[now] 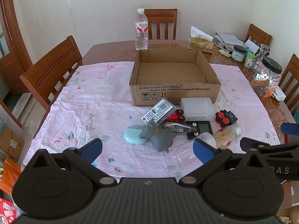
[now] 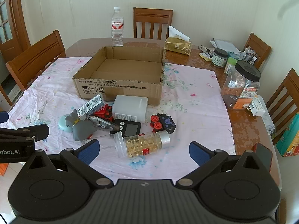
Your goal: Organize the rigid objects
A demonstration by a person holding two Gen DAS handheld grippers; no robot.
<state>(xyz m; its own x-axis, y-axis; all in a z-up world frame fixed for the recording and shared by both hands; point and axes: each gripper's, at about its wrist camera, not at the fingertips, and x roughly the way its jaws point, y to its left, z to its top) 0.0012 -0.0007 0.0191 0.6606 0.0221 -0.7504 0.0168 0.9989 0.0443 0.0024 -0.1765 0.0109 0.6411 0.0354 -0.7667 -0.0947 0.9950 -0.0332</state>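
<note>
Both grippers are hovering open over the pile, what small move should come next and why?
Probably ease the right gripper down onto the clear bottle of golden capsules. It lies on its side, nearest that gripper and between its open fingers, clear of the pile, and the open brown cardboard box behind holds nothing.

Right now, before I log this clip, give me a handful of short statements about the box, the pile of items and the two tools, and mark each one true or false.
1. The cardboard box holds several items. False: it is empty.
2. The capsule bottle lies on its side on the pink cloth. True.
3. The left tool is shut on the grey toy. False: it is open and holds nothing.
4. The water bottle stands upright behind the box. True.
5. The right tool is open and holds nothing. True.
6. The white container sits inside the box. False: it lies in front of it.
</note>
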